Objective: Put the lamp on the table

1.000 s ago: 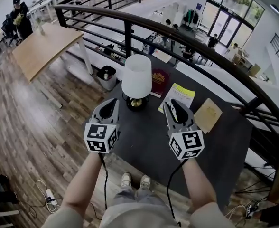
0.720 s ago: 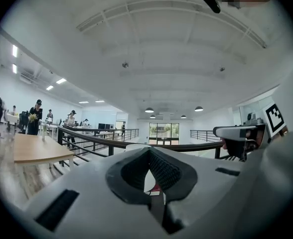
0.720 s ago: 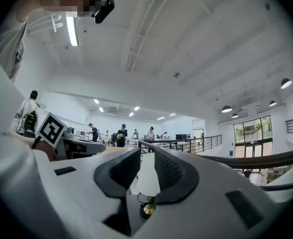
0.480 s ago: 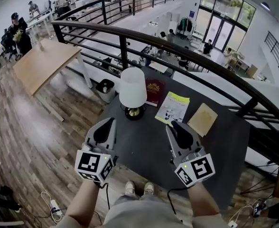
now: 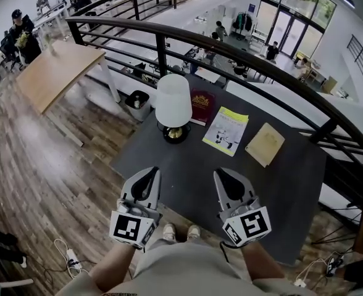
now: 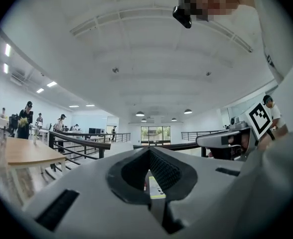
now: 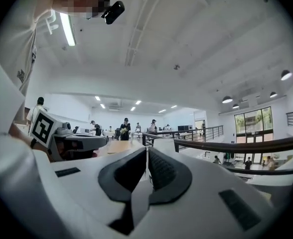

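Note:
The lamp (image 5: 173, 106), with a white shade and a dark round base, stands upright at the far left of the dark table (image 5: 187, 165). Both grippers hang over the table's near edge, well short of the lamp and touching nothing. My left gripper (image 5: 150, 174) has its tips together and nothing in them. My right gripper (image 5: 221, 174) has just been closing and is now shut on nothing. In the right gripper view the lamp shade (image 7: 165, 144) shows just beyond the right gripper (image 7: 147, 149). In the left gripper view the left gripper (image 6: 149, 151) points level.
A red booklet (image 5: 201, 103), a yellow-green leaflet (image 5: 226, 131) and a tan notebook (image 5: 265, 143) lie on the table's far half. A dark railing (image 5: 231, 48) curves behind it. A wooden table (image 5: 55, 69), a bin (image 5: 138, 102) and floor cables (image 5: 64, 254) are at the left.
Both grippers have drawn back from the lamp toward the table's near edge. The right jaws have narrowed to a slit. The lamp has stayed where it stood.

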Motion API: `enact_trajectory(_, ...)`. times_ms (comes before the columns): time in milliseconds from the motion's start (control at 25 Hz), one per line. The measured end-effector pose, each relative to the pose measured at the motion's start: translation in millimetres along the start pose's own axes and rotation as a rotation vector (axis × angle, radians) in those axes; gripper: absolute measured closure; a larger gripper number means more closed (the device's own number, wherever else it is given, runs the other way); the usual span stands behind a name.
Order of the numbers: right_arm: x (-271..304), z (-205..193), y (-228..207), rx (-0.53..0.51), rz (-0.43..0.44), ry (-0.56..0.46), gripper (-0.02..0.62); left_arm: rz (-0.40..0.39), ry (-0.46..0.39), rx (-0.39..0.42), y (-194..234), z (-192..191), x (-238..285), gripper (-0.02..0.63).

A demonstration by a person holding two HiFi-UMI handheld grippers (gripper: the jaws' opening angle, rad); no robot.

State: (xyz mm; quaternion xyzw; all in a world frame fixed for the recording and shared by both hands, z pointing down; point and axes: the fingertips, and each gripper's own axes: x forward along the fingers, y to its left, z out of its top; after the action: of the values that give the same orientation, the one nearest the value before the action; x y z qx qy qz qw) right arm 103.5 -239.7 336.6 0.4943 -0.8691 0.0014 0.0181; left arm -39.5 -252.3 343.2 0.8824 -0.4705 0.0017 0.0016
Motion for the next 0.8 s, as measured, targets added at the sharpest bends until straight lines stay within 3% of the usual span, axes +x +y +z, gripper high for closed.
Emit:
enact_trajectory(280, -1, -7, 14, -0.028, 0.003, 0.019, 0.594, -0.028, 0.075, 0.009, -6, -21, -5, 0.603)
enact_trajectory(800, 1, -12, 29, -0.024, 0.057, 0.052, 0.594, -0.037, 0.056, -0.027, -14, -15, -2, 0.603)
